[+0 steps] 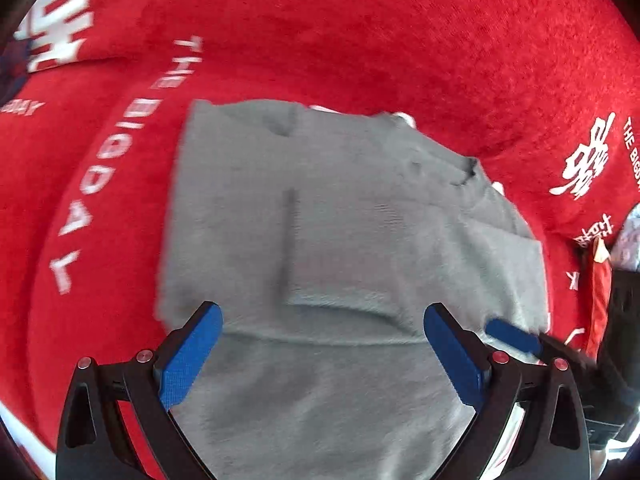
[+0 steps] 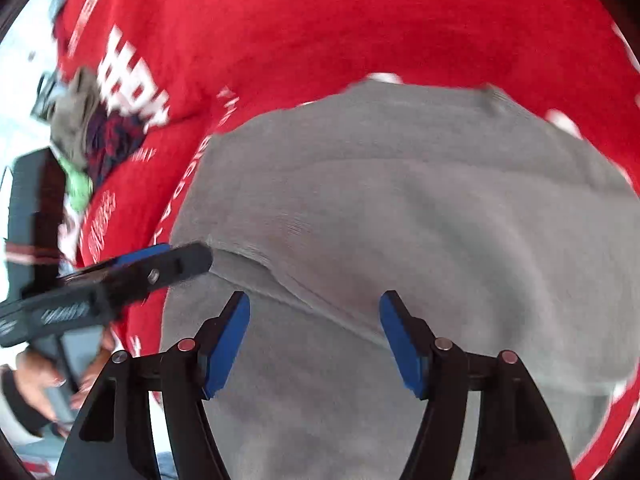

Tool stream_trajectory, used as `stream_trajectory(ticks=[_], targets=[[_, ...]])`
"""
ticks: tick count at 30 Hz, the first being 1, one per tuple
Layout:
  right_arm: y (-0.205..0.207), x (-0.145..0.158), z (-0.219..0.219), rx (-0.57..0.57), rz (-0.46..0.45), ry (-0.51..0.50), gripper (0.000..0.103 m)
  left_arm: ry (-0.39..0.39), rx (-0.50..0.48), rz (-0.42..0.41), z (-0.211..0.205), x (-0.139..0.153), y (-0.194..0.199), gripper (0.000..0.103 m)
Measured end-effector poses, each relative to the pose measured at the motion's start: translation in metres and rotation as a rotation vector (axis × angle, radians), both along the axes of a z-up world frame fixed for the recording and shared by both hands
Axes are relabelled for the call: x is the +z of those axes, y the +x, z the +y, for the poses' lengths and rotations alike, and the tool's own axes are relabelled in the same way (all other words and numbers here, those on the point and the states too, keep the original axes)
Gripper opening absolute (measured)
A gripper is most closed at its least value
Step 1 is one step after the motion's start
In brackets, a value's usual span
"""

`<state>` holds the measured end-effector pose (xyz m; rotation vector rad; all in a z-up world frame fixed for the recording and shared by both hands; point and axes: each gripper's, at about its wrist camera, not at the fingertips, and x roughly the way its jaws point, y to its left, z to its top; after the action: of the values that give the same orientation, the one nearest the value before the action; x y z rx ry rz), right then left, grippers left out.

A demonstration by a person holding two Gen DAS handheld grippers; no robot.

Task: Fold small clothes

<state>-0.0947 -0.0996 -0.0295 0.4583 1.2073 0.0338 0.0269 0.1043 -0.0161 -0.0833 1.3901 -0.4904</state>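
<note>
A grey knitted garment (image 1: 340, 216) lies folded and flat on a red blanket (image 1: 360, 40) with white lettering. My left gripper (image 1: 323, 320) hovers over its near part, jaws open wide, with only the cloth below them. My right gripper (image 2: 315, 308) is also open above the same grey garment (image 2: 400, 208), just behind a folded edge, and it holds nothing. One blue pad of the right gripper (image 1: 512, 334) shows at the garment's right edge in the left wrist view. A black finger of the left gripper (image 2: 172, 262) reaches the garment's left edge in the right wrist view.
A small pile of other clothes (image 2: 92, 132), grey, dark patterned and green, lies at the blanket's (image 2: 320, 20) far left edge. A person's hand (image 2: 36, 392) holds the left gripper's handle at the lower left. A dark object (image 1: 624, 320) stands beyond the blanket's right edge.
</note>
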Motion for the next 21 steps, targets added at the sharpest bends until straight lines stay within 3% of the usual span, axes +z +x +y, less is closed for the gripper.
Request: stream_trajectory(ticks=[3,7,8,10,11,12,14,17,21], targets=[[-0.043,-0.001,-0.058,-0.229,0.02,0.096,0.071,-0.015,0.007,0.047,-0.016,-0.012,0.008,0.101],[-0.099,-0.009,-0.125,-0.542,-0.007,0.237,0.071,0.009,0.014,0.038,-0.026,-0.015,0.01,0.096],[-0.113,-0.013,-0.142,-0.625,-0.02,0.279,0.071,0.015,0.014,0.039,-0.028,-0.015,0.011,0.084],[-0.131,-0.024,-0.167,-0.755,-0.054,0.372,0.071,0.056,0.01,0.038,-0.031,-0.017,0.014,0.074],[-0.135,-0.03,-0.176,-0.804,-0.079,0.424,0.07,0.072,0.012,0.027,-0.032,-0.017,0.014,0.063],[-0.136,-0.033,-0.181,-0.84,-0.087,0.45,0.062,0.092,0.014,0.016,-0.031,-0.016,0.015,0.044],[-0.133,-0.04,-0.189,-0.872,-0.083,0.481,0.007,0.082,0.019,0.02,-0.027,-0.016,0.02,0.015],[-0.132,-0.019,-0.201,-0.805,-0.131,0.398,0.006,0.03,0.027,-0.008,-0.02,-0.004,0.02,0.015],[-0.134,-0.024,-0.206,-0.739,-0.078,0.309,0.006,0.075,-0.05,-0.053,-0.024,-0.002,0.006,0.015]])
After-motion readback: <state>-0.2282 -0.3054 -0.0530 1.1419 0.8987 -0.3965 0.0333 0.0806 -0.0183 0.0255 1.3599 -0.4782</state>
